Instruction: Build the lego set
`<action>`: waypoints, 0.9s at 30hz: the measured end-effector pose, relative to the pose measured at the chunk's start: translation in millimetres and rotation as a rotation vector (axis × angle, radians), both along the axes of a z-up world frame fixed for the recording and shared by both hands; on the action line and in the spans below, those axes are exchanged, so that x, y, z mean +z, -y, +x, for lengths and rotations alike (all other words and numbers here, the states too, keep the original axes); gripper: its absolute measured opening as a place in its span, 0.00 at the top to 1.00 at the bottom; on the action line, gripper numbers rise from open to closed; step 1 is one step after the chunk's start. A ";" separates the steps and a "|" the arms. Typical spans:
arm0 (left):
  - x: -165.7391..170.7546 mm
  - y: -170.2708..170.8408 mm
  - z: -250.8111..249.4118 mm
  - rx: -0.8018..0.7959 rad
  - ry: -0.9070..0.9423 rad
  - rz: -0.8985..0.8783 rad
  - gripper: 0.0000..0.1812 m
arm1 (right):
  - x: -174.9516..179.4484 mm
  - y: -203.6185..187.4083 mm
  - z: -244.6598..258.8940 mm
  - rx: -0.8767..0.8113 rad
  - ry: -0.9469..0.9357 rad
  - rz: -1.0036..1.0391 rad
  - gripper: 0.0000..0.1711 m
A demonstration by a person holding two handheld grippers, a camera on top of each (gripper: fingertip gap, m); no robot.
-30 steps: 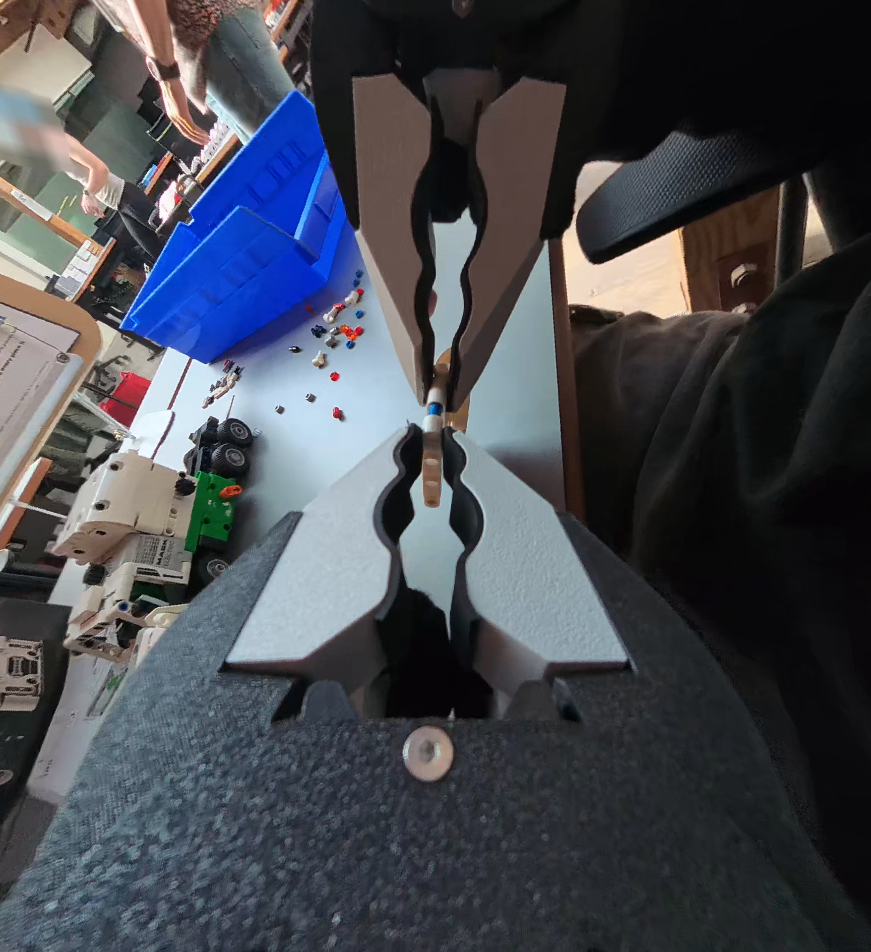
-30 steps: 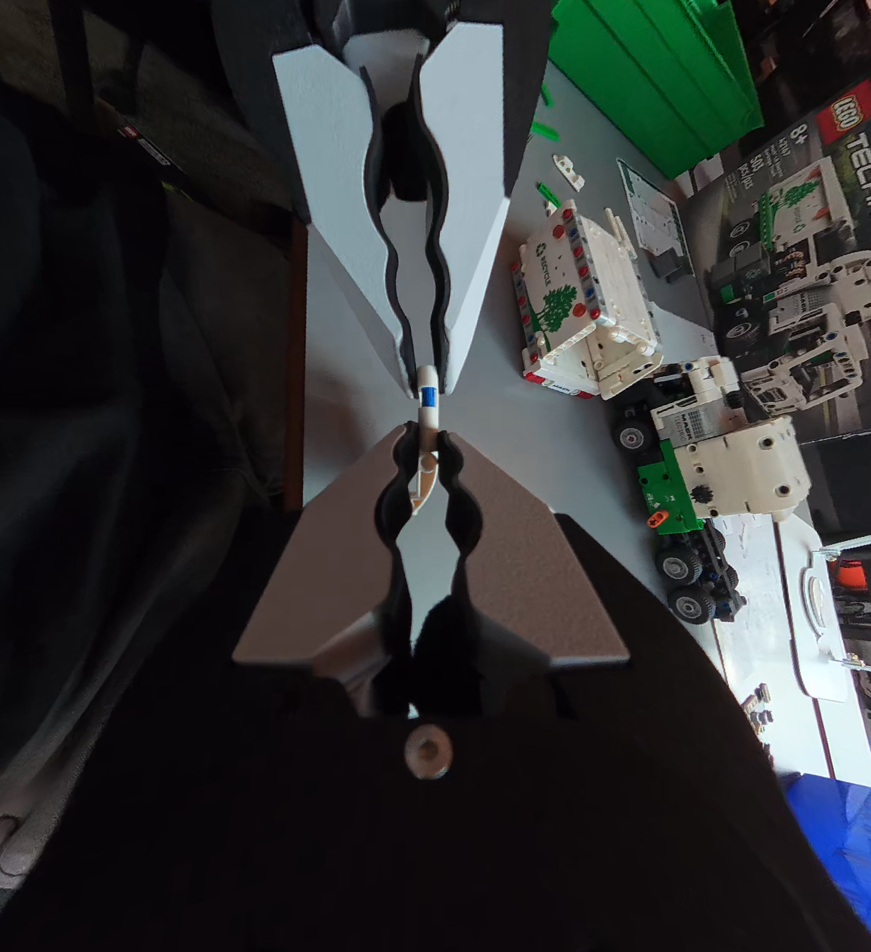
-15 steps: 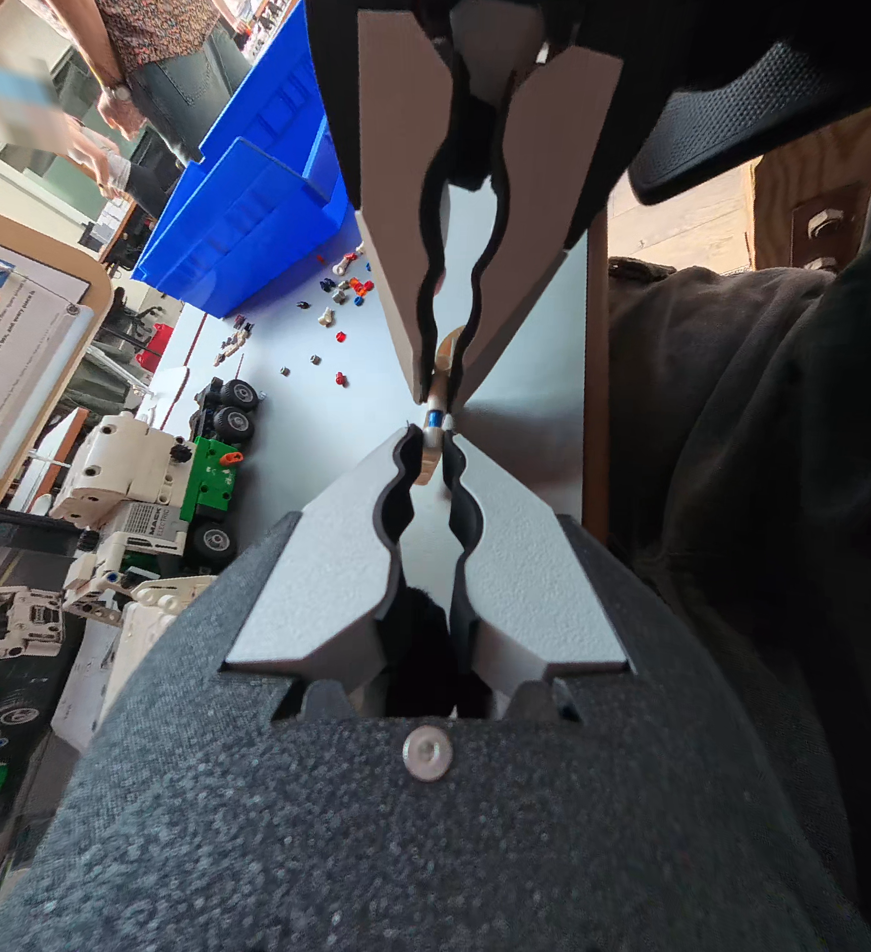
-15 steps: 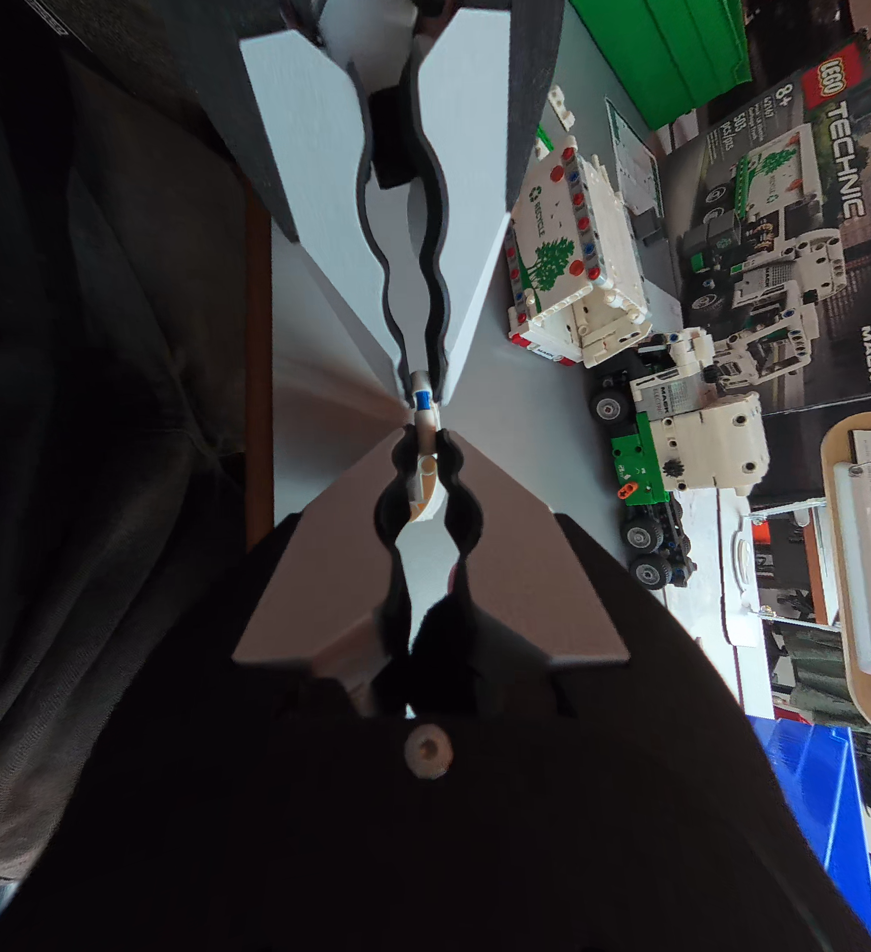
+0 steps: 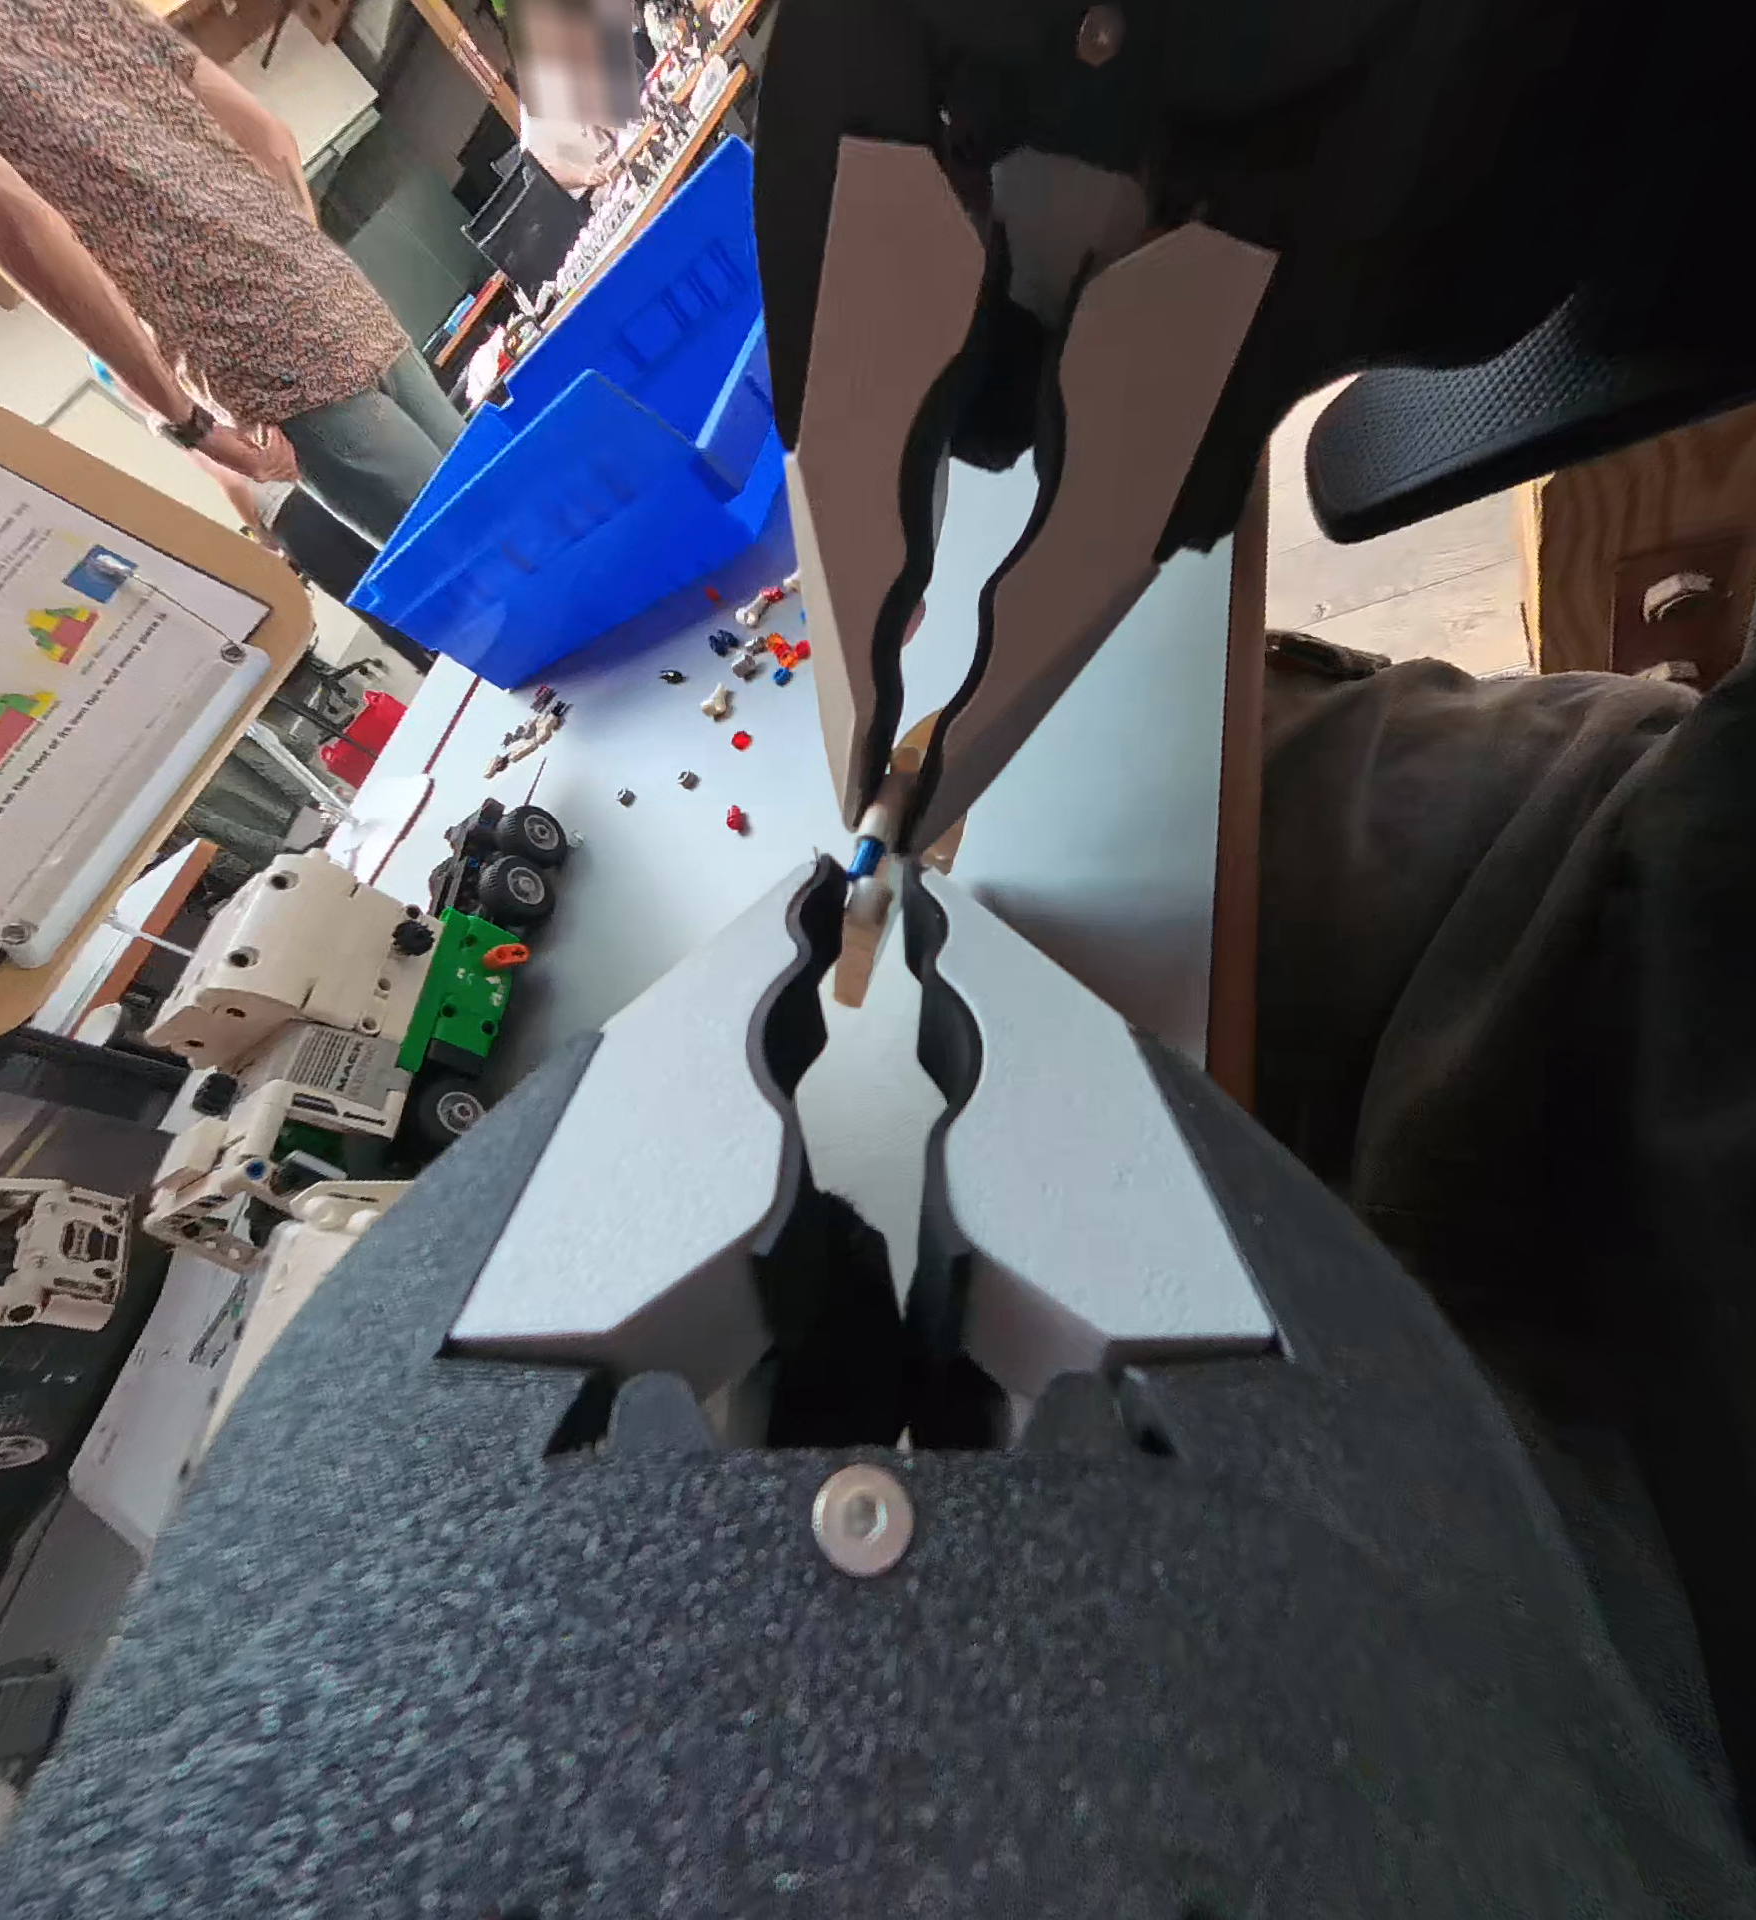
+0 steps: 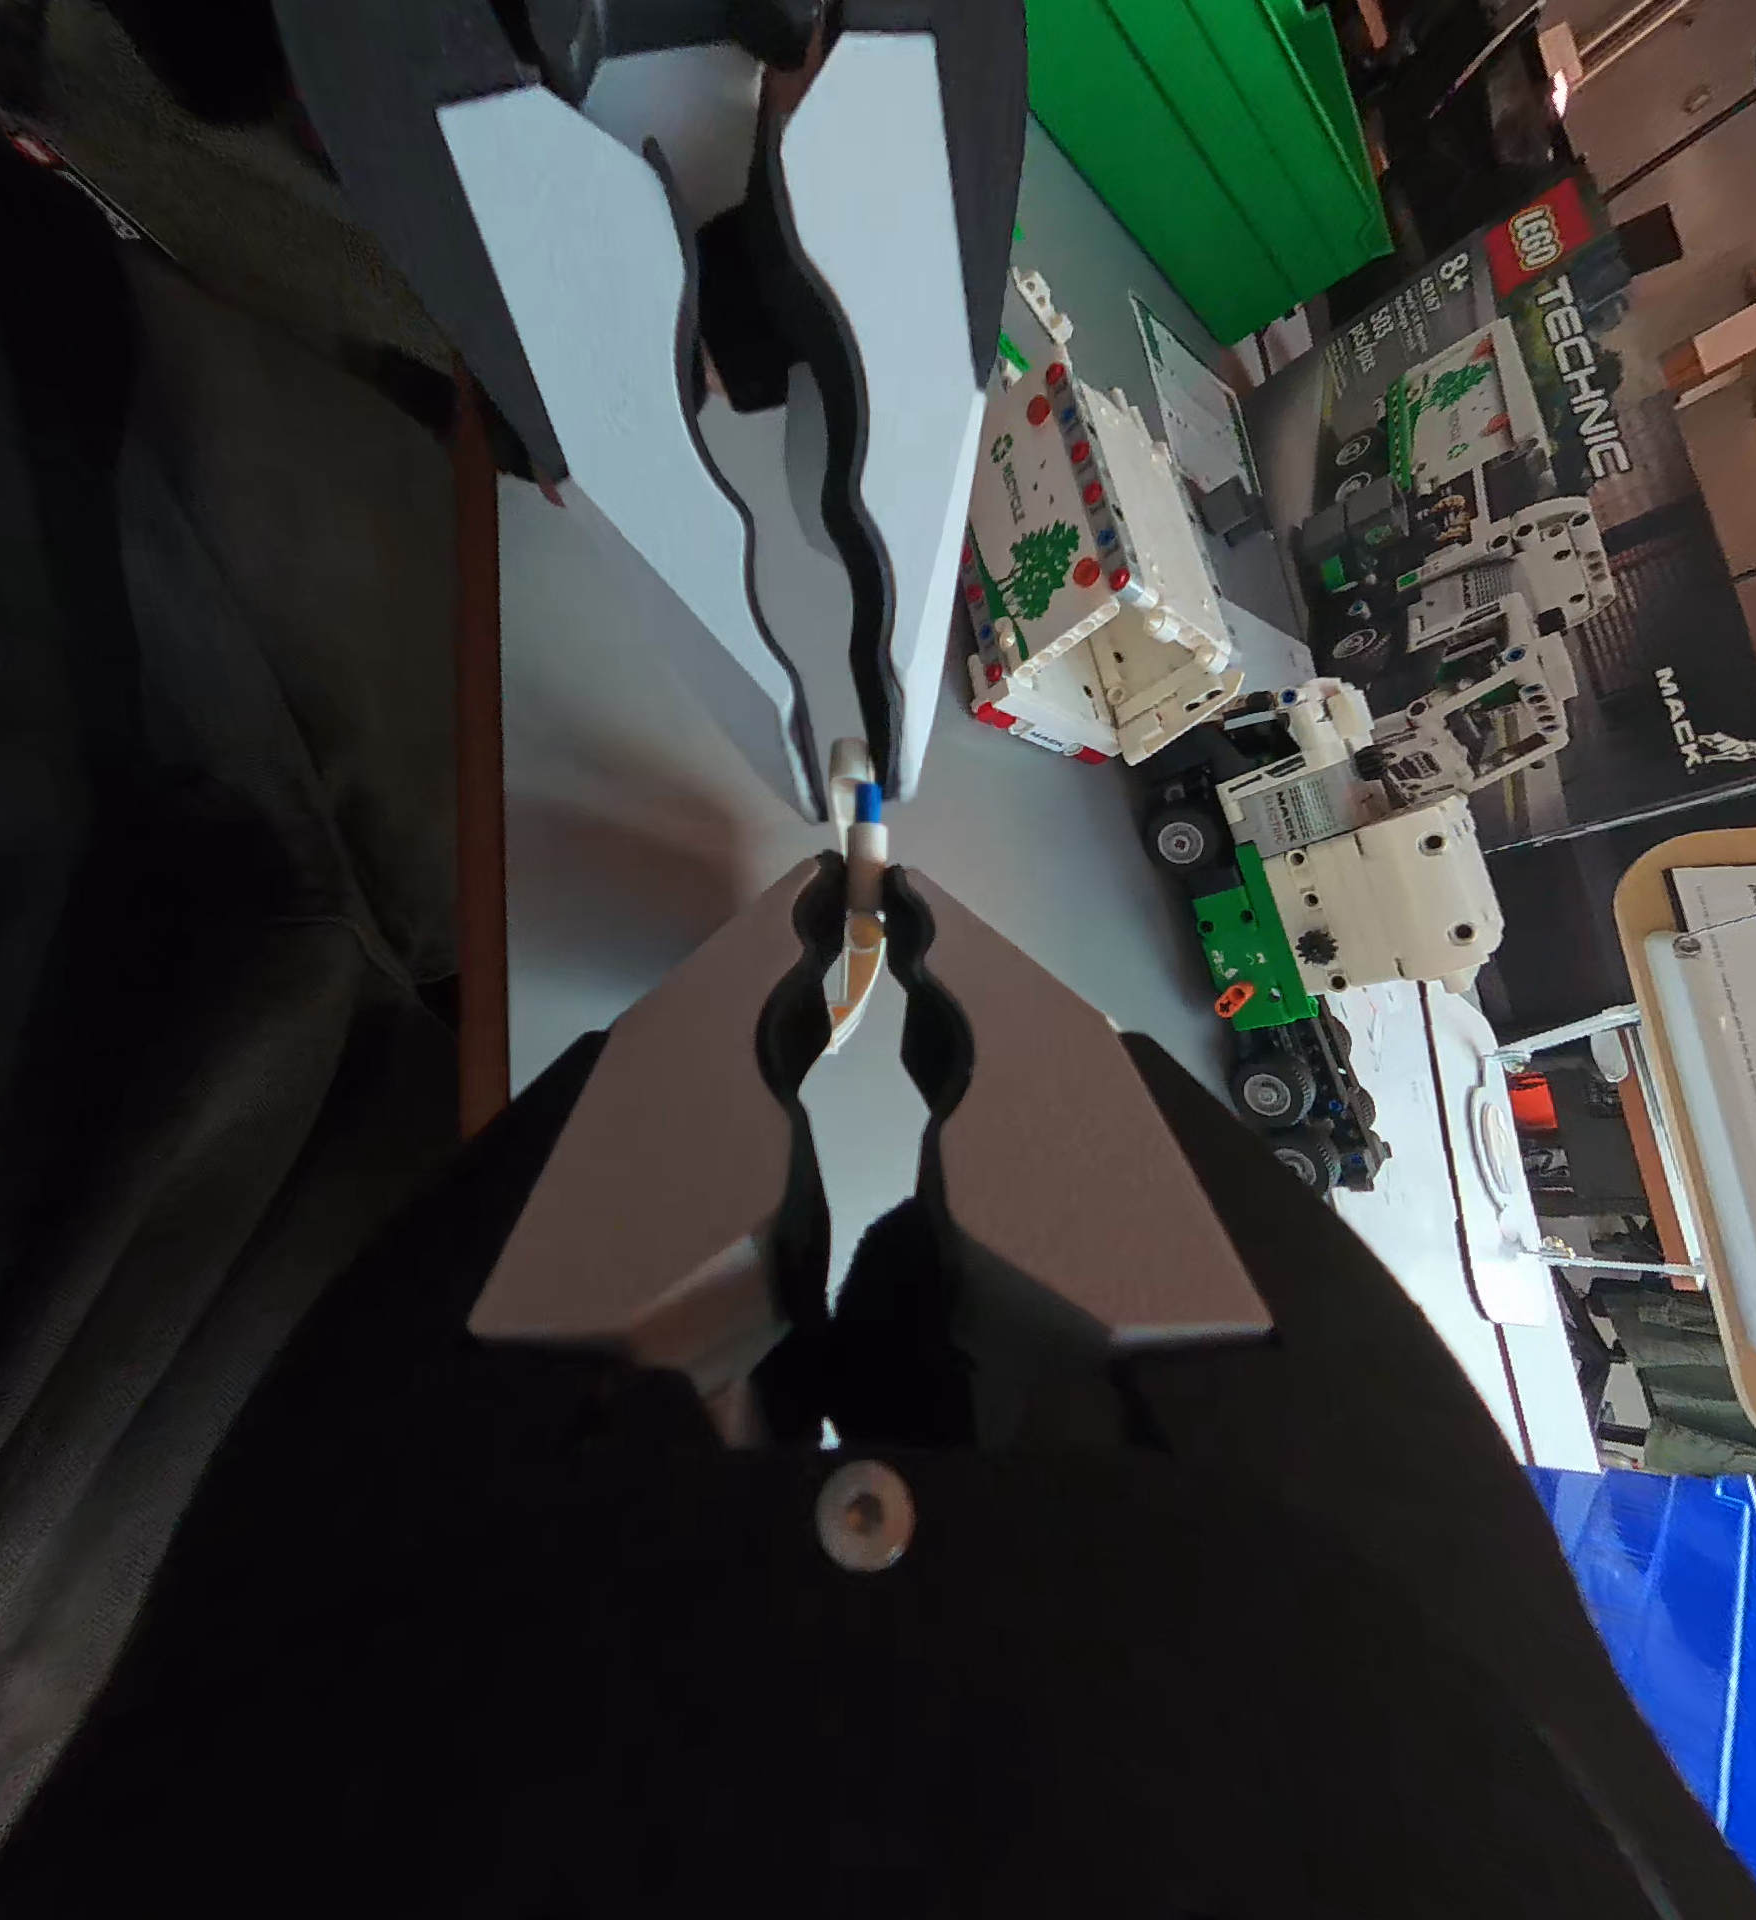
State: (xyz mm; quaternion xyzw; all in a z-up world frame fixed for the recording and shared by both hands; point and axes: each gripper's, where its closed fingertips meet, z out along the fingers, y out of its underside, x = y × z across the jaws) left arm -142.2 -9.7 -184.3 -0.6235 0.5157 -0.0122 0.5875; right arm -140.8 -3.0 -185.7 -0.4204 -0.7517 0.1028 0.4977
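It looks like a workshop or maker space with a toy-building station: cluttered shelves [image 5: 645, 114] run along the back, large blue [image 5: 604, 488] and green [image 6: 1217, 135] parts bins sit on the white tabletop [image 5: 1082, 748], and a framed instruction board [image 5: 53, 707] stands beside it.

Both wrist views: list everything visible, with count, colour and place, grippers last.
Small Lego piece: one, white with a blue pin, held in the air between both grippers.
Truck cab: one, white and green, on the table.
Truck body: one, white, beside the cab.
Loose bits: several, mixed colours, near the blue bins.
Blue bins: two, table's far end.
Green bin: one, far side.
Set box: one, dark, behind the truck.
Table: one, white.
Left gripper: shut on the piece.
Right gripper: shut on it.
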 end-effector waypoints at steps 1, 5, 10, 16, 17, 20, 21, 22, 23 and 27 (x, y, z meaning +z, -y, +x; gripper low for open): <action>-0.3 -1.2 -3.2 0.006 -0.012 0.009 0.96 | -0.1 -0.1 0.3 0.001 -0.003 -0.019 0.97; 0.9 3.8 -4.1 -0.046 -0.045 0.063 0.96 | 2.0 5.7 -0.7 0.032 -0.016 -0.057 0.97; -1.8 5.8 -3.3 -0.065 -0.079 0.078 0.96 | -0.4 6.7 -0.2 0.043 -0.014 -0.042 0.97; 4.0 7.5 -1.6 -0.083 0.013 0.018 0.96 | 2.8 10.4 0.9 0.073 -0.026 0.000 0.96; 3.1 7.7 -1.8 -0.088 0.023 -0.004 0.96 | 2.7 10.5 0.8 0.064 -0.014 0.020 0.96; 2.1 10.1 -2.0 -0.106 -0.009 0.015 0.97 | 2.8 12.5 0.1 0.061 -0.008 0.012 0.97; 1.6 10.0 -2.0 -0.103 -0.020 0.016 0.97 | 2.5 12.4 0.1 0.063 -0.014 -0.003 0.97; 1.1 10.0 -1.8 -0.100 -0.027 0.014 0.97 | 1.8 12.1 0.2 0.068 -0.017 -0.015 0.97; 0.9 9.4 -1.9 -0.095 -0.035 0.023 0.97 | 2.3 11.7 -0.2 0.069 -0.027 -0.021 0.97; -4.4 8.8 -0.8 -0.078 -0.077 0.036 0.97 | -4.0 9.8 0.2 0.058 0.013 0.009 0.97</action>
